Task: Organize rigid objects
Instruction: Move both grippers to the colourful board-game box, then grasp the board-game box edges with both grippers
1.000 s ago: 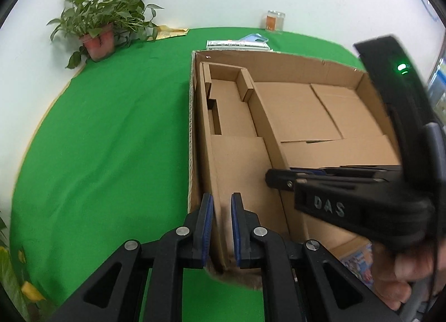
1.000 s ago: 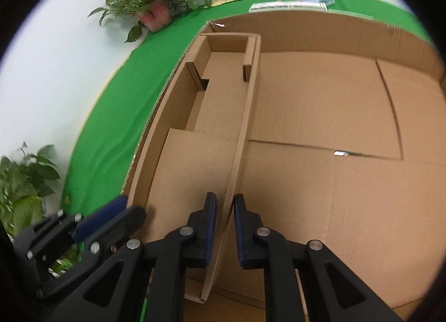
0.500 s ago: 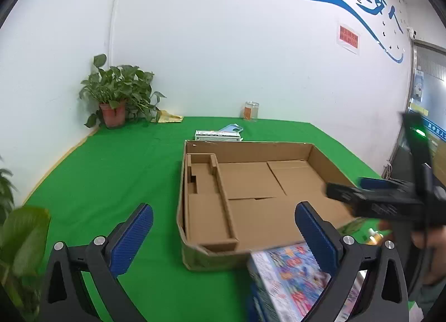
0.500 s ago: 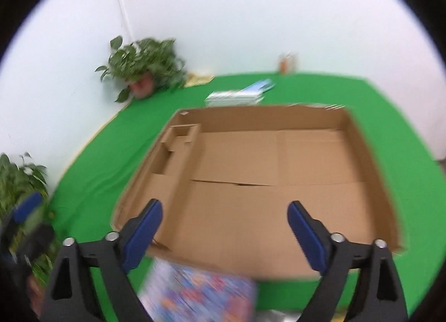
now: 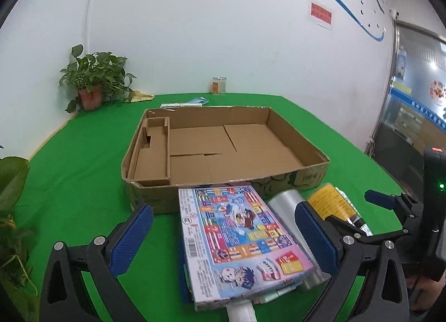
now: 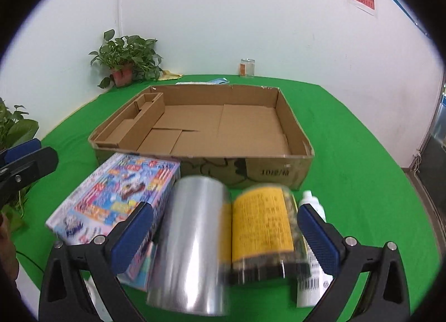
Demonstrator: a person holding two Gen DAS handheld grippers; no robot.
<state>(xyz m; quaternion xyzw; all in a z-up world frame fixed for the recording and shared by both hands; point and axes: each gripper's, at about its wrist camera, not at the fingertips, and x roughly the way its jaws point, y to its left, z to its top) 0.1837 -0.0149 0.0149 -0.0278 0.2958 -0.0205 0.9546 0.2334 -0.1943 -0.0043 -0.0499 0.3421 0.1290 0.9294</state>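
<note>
- Both grippers, left gripper (image 5: 223,235) and right gripper (image 6: 224,235), stand wide open, empty.
- Puzzle box (image 5: 239,235): stiff, light; grip long edges.
- Film roll (image 6: 192,241), 12 o'clock of right gripper: slick; grip across its middle.

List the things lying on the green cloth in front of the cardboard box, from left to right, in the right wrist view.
Colourful flat box → shiny silver roll → jar with yellow label → white bottle.
</note>
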